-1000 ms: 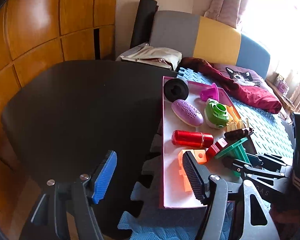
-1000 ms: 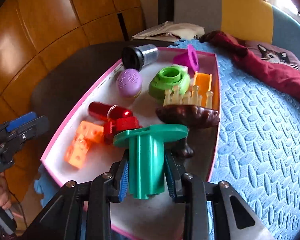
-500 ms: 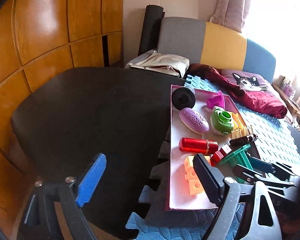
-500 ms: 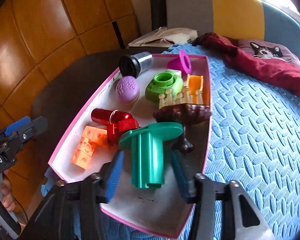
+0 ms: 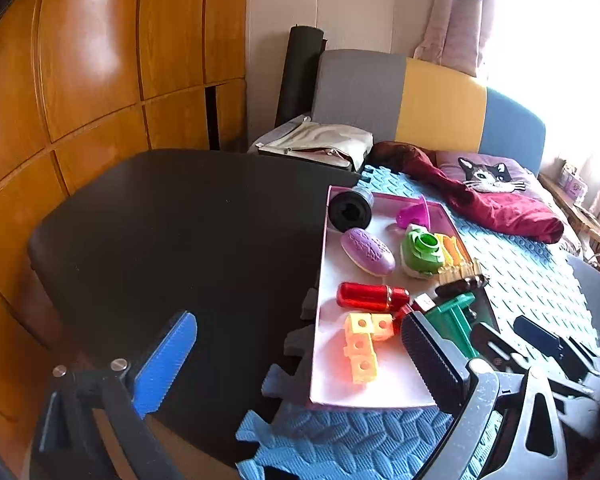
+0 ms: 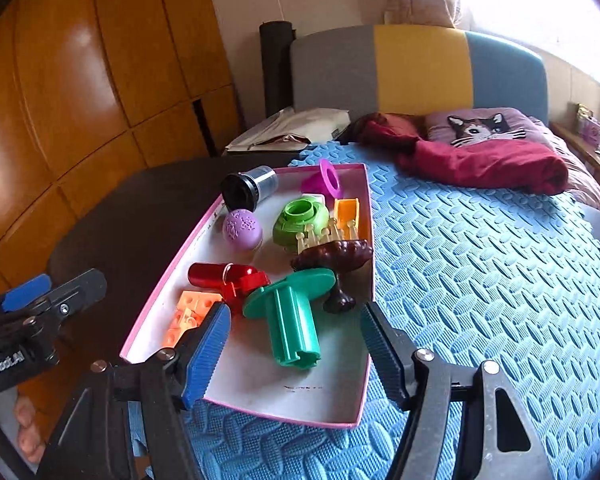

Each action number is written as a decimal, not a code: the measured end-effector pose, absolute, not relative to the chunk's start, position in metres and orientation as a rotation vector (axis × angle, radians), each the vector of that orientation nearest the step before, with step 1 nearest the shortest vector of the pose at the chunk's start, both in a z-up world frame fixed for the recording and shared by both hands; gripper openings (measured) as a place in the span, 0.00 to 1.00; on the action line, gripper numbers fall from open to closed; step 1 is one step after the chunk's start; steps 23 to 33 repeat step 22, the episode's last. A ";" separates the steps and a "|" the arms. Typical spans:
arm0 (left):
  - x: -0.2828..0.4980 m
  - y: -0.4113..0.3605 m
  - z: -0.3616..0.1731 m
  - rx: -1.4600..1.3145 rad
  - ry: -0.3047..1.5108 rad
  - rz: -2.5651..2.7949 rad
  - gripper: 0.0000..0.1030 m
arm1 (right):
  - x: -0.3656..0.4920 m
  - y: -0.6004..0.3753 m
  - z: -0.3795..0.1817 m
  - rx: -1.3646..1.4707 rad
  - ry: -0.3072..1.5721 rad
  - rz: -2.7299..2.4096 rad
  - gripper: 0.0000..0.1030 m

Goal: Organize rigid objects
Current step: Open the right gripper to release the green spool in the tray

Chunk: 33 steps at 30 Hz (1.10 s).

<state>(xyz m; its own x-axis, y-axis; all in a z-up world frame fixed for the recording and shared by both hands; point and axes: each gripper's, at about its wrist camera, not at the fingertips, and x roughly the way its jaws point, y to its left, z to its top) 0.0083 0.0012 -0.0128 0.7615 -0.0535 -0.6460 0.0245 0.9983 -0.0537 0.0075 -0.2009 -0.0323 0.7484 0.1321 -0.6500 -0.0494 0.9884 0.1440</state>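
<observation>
The tray (image 6: 364, 364) rests on the foam mat (image 6: 480, 280), its left edge beside the bare table (image 5: 180, 232); inside, the spool (image 6: 292, 320) lies nearest — the cylinder (image 6: 216, 274) and blocks (image 6: 188, 312) to its left; the cup (image 6: 248, 188) and funnel (image 6: 328, 178) sit at the far end; cloth (image 6: 480, 160) lies beyond.

A dark desk (image 5: 172, 240) carried a blue foam puzzle mat (image 6: 480, 264), which covered its right part and left the left part bare. On the mat lay a shallow pink-rimmed tray (image 6: 332, 412), its left edge reaching over the mat's border toward the dark surface. Further back on the mat lay a dark red cloth (image 6: 480, 160), and at the far edge of the desk, a beige bag (image 5: 320, 144).
</observation>
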 end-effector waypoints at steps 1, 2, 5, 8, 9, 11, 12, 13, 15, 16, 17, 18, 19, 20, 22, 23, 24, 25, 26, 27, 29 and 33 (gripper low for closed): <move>0.006 0.000 -0.013 -0.039 0.705 -0.045 1.00 | 0.008 -0.201 -0.033 0.118 0.721 0.097 0.66; 0.004 -0.002 -0.013 -0.035 0.703 -0.048 1.00 | 0.008 -0.200 -0.032 0.116 0.721 0.095 0.66; -0.001 -0.006 -0.012 -0.027 0.696 -0.045 1.00 | 0.007 -0.201 -0.032 0.119 0.718 0.096 0.66; -0.003 -0.007 -0.010 -0.035 0.684 -0.038 1.00 | 0.005 -0.201 -0.031 0.117 0.712 0.097 0.66; -0.004 -0.007 -0.009 -0.039 0.684 -0.035 1.00 | 0.006 -0.201 -0.031 0.117 0.713 0.097 0.66; -0.004 -0.006 -0.009 -0.046 0.686 -0.034 1.00 | 0.005 -0.200 -0.030 0.119 0.712 0.097 0.66; -0.004 -0.005 -0.009 -0.049 0.688 -0.033 1.00 | 0.005 -0.200 -0.030 0.118 0.711 0.096 0.66; -0.003 -0.004 -0.009 -0.050 0.690 -0.032 1.00 | 0.005 -0.200 -0.030 0.116 0.711 0.097 0.66; -0.004 -0.005 -0.010 -0.038 0.681 -0.018 1.00 | 0.004 -0.199 -0.030 0.115 0.711 0.097 0.66; -0.005 -0.005 -0.010 -0.032 0.674 -0.010 1.00 | 0.004 -0.199 -0.030 0.113 0.708 0.096 0.66; -0.005 -0.005 -0.010 -0.029 0.671 -0.004 1.00 | 0.003 -0.199 -0.030 0.111 0.705 0.094 0.66; -0.005 -0.005 -0.010 -0.030 0.672 -0.004 1.00 | 0.003 -0.199 -0.030 0.111 0.703 0.094 0.66; -0.005 -0.005 -0.010 -0.030 0.673 -0.002 1.00 | 0.003 -0.199 -0.030 0.111 0.701 0.096 0.66; -0.005 -0.005 -0.011 -0.030 0.674 0.000 1.00 | 0.002 -0.199 -0.029 0.114 0.699 0.097 0.66; -0.004 -0.004 -0.011 -0.033 0.683 -0.007 1.00 | 0.002 -0.200 -0.028 0.116 0.696 0.098 0.66; -0.004 -0.004 -0.011 -0.033 0.683 -0.007 1.00 | 0.002 -0.200 -0.028 0.116 0.696 0.098 0.66; -0.004 -0.004 -0.011 -0.033 0.683 -0.007 1.00 | 0.002 -0.200 -0.028 0.116 0.696 0.098 0.66; -0.004 -0.004 -0.011 -0.033 0.683 -0.007 1.00 | 0.002 -0.200 -0.028 0.116 0.696 0.098 0.66; -0.004 -0.004 -0.011 -0.033 0.683 -0.007 1.00 | 0.002 -0.200 -0.028 0.116 0.696 0.098 0.66; -0.004 -0.004 -0.011 -0.033 0.683 -0.007 1.00 | 0.002 -0.200 -0.028 0.116 0.696 0.098 0.66; -0.004 -0.004 -0.011 -0.033 0.683 -0.007 1.00 | 0.002 -0.200 -0.028 0.116 0.696 0.098 0.66; -0.004 -0.004 -0.011 -0.033 0.683 -0.007 1.00 | 0.002 -0.200 -0.028 0.116 0.696 0.098 0.66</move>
